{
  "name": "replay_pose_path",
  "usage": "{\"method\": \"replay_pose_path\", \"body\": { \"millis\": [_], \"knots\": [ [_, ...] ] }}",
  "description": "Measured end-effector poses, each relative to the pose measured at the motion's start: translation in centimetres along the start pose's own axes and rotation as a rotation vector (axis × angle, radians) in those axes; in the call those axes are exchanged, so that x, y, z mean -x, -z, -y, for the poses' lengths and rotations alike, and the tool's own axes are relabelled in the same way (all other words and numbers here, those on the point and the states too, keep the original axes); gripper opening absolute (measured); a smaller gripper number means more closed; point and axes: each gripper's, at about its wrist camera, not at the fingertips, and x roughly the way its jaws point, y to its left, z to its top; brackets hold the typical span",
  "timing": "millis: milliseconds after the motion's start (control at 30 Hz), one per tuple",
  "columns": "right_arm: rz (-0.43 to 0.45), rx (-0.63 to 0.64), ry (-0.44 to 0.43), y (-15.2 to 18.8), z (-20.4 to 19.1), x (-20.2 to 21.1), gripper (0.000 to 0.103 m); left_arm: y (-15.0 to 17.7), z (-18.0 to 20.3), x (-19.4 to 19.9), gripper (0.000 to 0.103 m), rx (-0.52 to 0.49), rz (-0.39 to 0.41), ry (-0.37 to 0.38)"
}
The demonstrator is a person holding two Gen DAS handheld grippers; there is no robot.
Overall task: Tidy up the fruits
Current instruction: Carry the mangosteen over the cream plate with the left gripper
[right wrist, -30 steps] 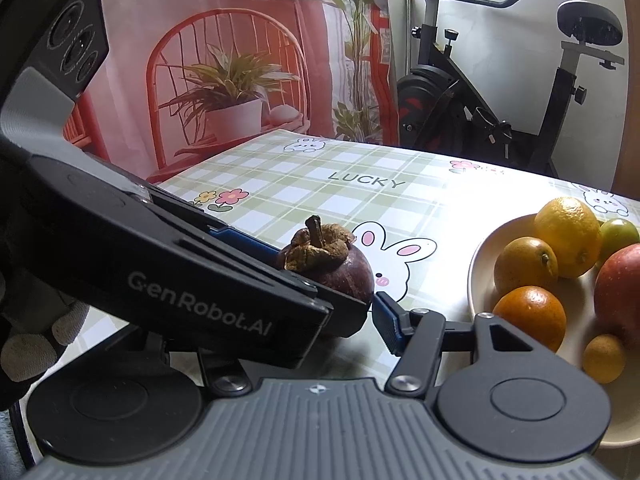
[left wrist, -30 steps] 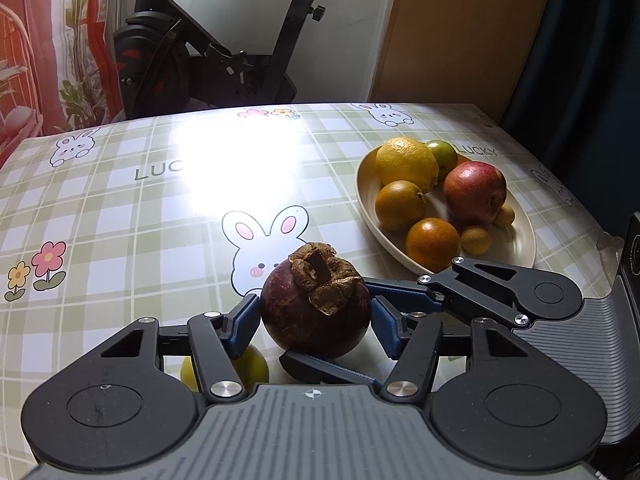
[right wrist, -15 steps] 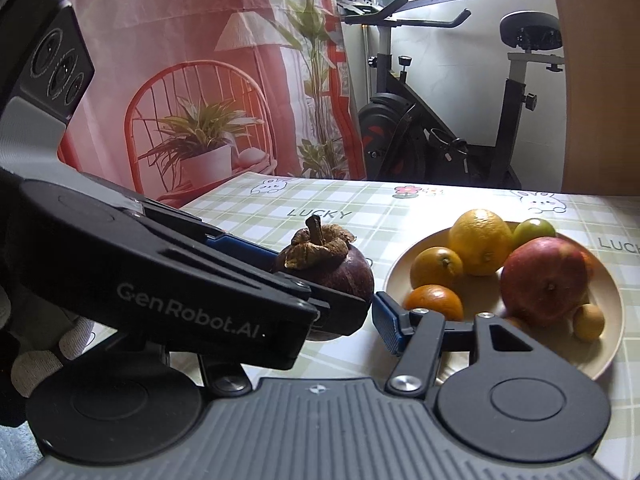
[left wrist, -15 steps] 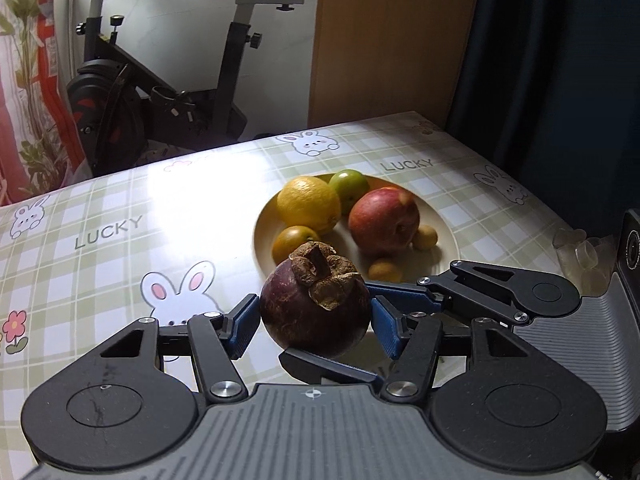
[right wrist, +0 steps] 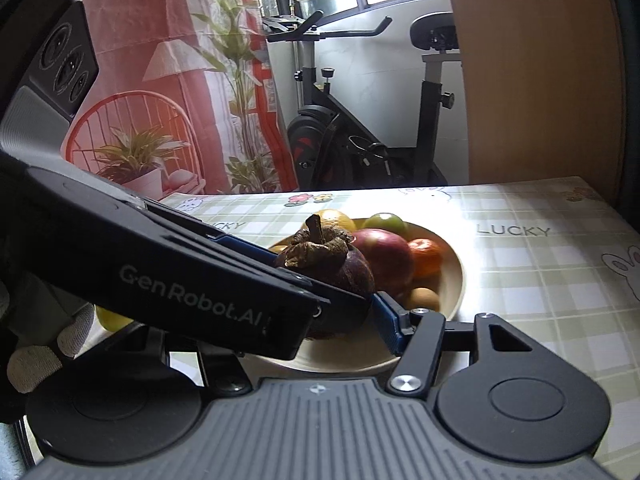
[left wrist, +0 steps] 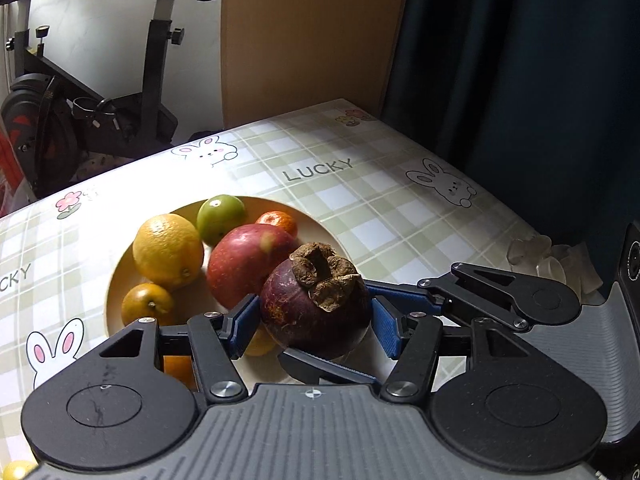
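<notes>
Left tongs and right tongs both clamp one mangosteen between their blue pads, which press on its sides; the right tongs cross under and beside the left. The fruit hangs clear of the worktop, over the near edge of a beige plate. Just ahead of the tongs on the plate lie a red apple, a lemon, a green fruit and small oranges.
</notes>
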Motion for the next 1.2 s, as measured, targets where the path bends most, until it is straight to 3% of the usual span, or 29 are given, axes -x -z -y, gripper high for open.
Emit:
{"method": "replay_pose_path", "body": {
  "millis": [267, 600, 1200],
  "knots": [
    [-0.012, -0.018, 0.03, 0.5, 2.5, -0.1, 0.061, -0.1, 0.2, -1.7, 0.063, 0.003, -0.015, -0.016],
    [-0.027, 0.014, 0.006, 0.8, 2.2, -1.8, 0.061, -0.3, -0.7, -2.3, 0.063, 0.038, -0.022, -0.049],
    [-0.035, 0.048, 0.071, 1.0, 1.5, -2.6, 0.062, 0.6, -1.3, -1.5, 0.064, 0.103, 0.006, -0.012]
  ]
}}
